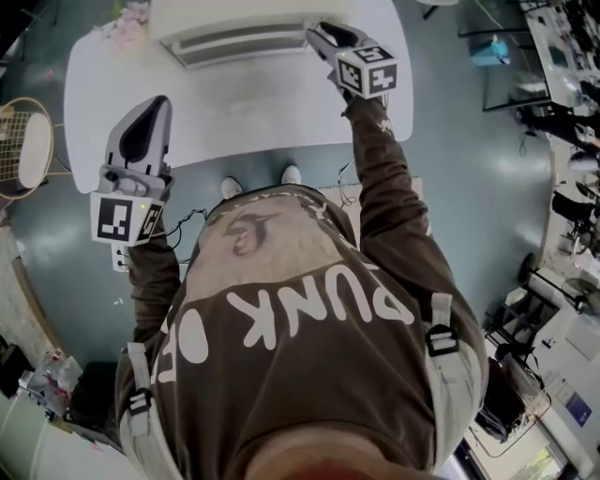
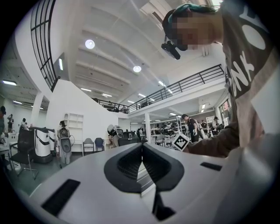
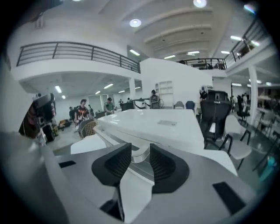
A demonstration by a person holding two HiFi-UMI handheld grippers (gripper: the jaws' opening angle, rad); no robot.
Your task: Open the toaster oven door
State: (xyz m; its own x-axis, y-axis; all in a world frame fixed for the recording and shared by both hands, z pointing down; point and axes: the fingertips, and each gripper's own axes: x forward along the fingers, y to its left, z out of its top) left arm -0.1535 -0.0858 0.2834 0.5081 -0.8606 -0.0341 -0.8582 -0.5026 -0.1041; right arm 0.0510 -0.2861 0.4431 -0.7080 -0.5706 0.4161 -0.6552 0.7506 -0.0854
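The white toaster oven [image 1: 234, 37] stands at the far side of the white table [image 1: 244, 122]. My right gripper [image 1: 323, 36] reaches to its right end. In the right gripper view the right gripper [image 3: 140, 151] is open, and the oven's pale door handle [image 3: 135, 158] lies in the gap between its black pads without being pressed. The oven's white top [image 3: 153, 124] stretches away beyond the jaws. My left gripper [image 1: 150, 105] hovers over the table's left front part, apart from the oven; its jaws [image 2: 142, 151] are shut with nothing between them.
A badminton racket [image 1: 23, 145] leans by the table's left side. Pink flowers [image 1: 127, 23] sit at the table's far left corner. A black office chair [image 3: 214, 113] stands beyond the table, and cluttered desks [image 1: 562, 94] fill the right side of the room.
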